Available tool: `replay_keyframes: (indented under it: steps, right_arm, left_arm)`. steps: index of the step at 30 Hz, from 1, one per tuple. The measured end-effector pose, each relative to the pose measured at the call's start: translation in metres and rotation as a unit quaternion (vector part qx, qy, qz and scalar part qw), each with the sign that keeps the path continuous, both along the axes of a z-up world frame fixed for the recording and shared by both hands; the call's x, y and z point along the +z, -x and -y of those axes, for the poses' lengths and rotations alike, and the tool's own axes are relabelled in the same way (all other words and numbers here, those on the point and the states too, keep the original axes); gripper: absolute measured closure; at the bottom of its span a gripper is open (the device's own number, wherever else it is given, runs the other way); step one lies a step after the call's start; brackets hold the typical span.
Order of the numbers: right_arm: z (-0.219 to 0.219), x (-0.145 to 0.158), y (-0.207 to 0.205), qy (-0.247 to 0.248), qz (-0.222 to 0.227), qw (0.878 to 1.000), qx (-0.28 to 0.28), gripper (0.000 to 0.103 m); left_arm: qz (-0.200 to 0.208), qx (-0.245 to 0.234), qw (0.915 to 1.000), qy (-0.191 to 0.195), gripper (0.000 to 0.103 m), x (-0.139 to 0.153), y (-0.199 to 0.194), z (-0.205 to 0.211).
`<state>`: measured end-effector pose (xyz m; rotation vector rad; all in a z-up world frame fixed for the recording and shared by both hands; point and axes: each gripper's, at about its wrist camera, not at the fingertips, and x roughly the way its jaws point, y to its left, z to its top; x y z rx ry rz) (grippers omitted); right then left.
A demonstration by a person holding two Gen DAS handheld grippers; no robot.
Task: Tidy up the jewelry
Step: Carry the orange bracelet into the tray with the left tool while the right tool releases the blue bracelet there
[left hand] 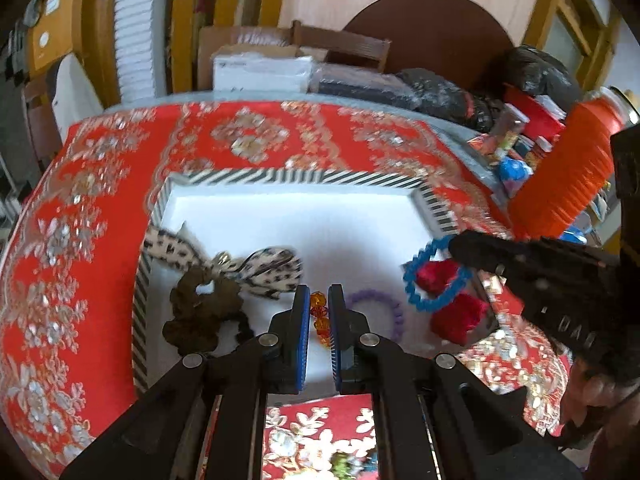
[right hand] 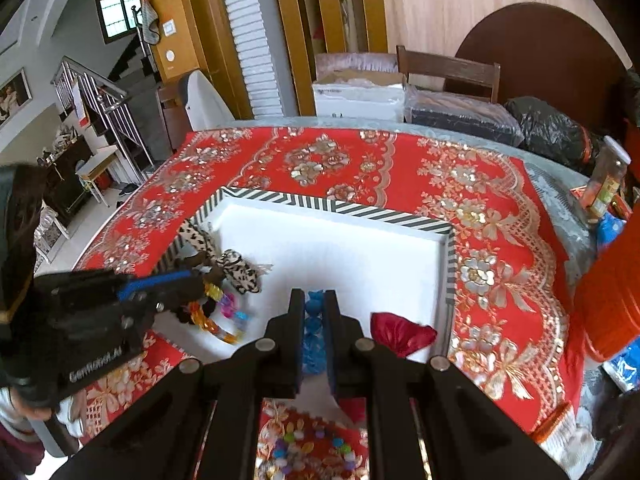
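A: Where's everything relative to the striped tray (right hand: 332, 205)?

B: The left claw (left hand: 319, 312) hangs over the tray's near edge, closed on an orange bead bracelet (left hand: 319, 314), which shows between its blue pads. The right claw (right hand: 315, 312) hangs over the tray's near right part, pinching a blue bead bracelet (left hand: 434, 276); from the left camera its loop dangles free over the tray's right rim.

A: What's already in the tray?

B: A leopard-print bow (left hand: 264, 270) and a brown scrunchie (left hand: 202, 312) near its left wall, a purple bracelet (left hand: 380, 308) just right of the left claw, and a red pouch (right hand: 400, 336) at the near right corner.

A: How will the bracelets handle?

B: Light and floppy, I'd judge; the hard, slick beads could roll out of a pinch. Gripping across one bead or the cord between beads seems safest, then lowering onto bare tray floor beyond the bow.
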<state>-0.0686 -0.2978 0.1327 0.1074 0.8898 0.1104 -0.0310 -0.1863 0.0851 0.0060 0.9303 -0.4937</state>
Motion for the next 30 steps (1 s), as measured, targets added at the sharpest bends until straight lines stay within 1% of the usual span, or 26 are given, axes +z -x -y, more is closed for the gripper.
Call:
replay_keyframes:
  steps: [5, 9, 14, 20, 24, 27, 28, 29, 30]
  right_arm:
    - [-0.002, -0.021, -0.031, -0.009, -0.018, 1.0, -0.002, 0.094]
    - [0.004, -0.044, -0.054, 0.006, -0.039, 0.999, -0.013, 0.094]
    - [0.028, -0.07, -0.07, 0.032, -0.071, 0.996, -0.05, 0.094]
    - [0.038, -0.084, -0.076, 0.038, -0.08, 0.994, -0.064, 0.094]
    - [0.042, -0.092, -0.078, 0.034, -0.099, 0.992, -0.073, 0.092]
    - [0.043, -0.089, -0.074, 0.034, -0.094, 0.992, -0.077, 0.08]
    - [0.043, -0.087, -0.073, 0.032, -0.093, 0.992, -0.078, 0.072]
    - [0.044, -0.084, -0.071, 0.027, -0.09, 0.992, -0.079, 0.067]
    - [0.044, -0.081, -0.068, 0.022, -0.087, 0.993, -0.079, 0.066]
  left_arm:
    - [-0.025, 0.026, 0.9993, -0.009, 0.103, -0.026, -0.012, -0.016]
    - [-0.031, 0.035, 0.9988, -0.013, 0.103, -0.035, -0.013, -0.025]
    - [-0.031, 0.045, 0.9984, -0.019, 0.103, -0.041, -0.013, -0.029]
    - [-0.019, 0.047, 0.9982, -0.032, 0.103, -0.043, -0.013, -0.025]
    - [-0.008, 0.049, 0.9979, -0.042, 0.103, -0.042, -0.012, -0.022]
    - [-0.003, 0.052, 0.9976, -0.046, 0.103, -0.041, -0.01, -0.021]
    - [-0.002, 0.053, 0.9973, -0.051, 0.103, -0.041, -0.01, -0.02]
    - [0.001, 0.053, 0.9972, -0.052, 0.101, -0.04, -0.01, -0.02]
    - [0.002, 0.054, 0.9972, -0.052, 0.097, -0.04, -0.009, -0.02]
